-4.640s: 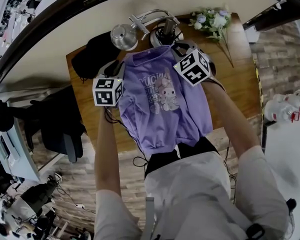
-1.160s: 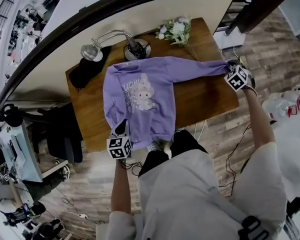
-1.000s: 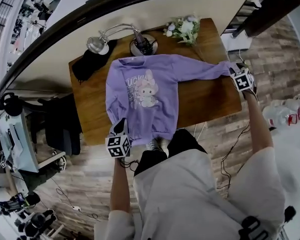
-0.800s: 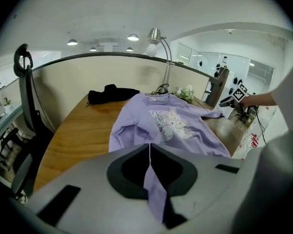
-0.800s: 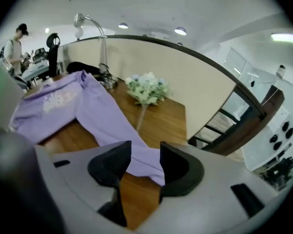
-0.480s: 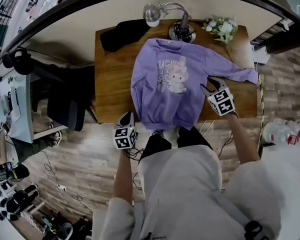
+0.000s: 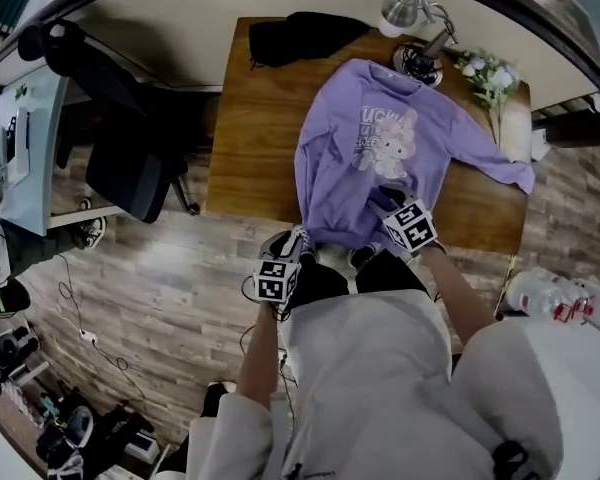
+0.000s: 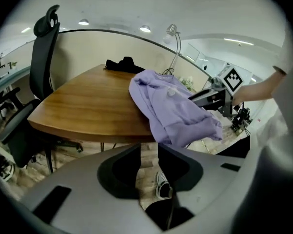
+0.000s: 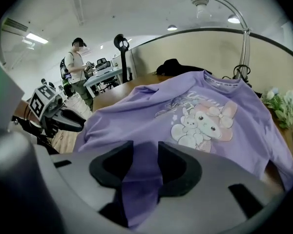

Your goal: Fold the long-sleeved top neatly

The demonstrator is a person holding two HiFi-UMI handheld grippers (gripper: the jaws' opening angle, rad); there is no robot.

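The purple long-sleeved top lies face up on the wooden table, its hem hanging over the near edge and one sleeve stretched to the right. My right gripper is at the hem. Its jaws are closing with purple fabric between them, and a wide gap still shows, so the pads do not press. My left gripper hangs off the table just left of the hem. Its jaws are opening and hold nothing; only floor and a shoe show between them.
A desk lamp and a bunch of flowers stand at the table's far right. A black cloth lies at the far edge. An office chair stands left of the table. A person stands in the background.
My right gripper left the stretched sleeve's end and swept left to the hem. My left gripper came off the hem's left corner and dropped below the table edge. The sleeve stays stretched out.
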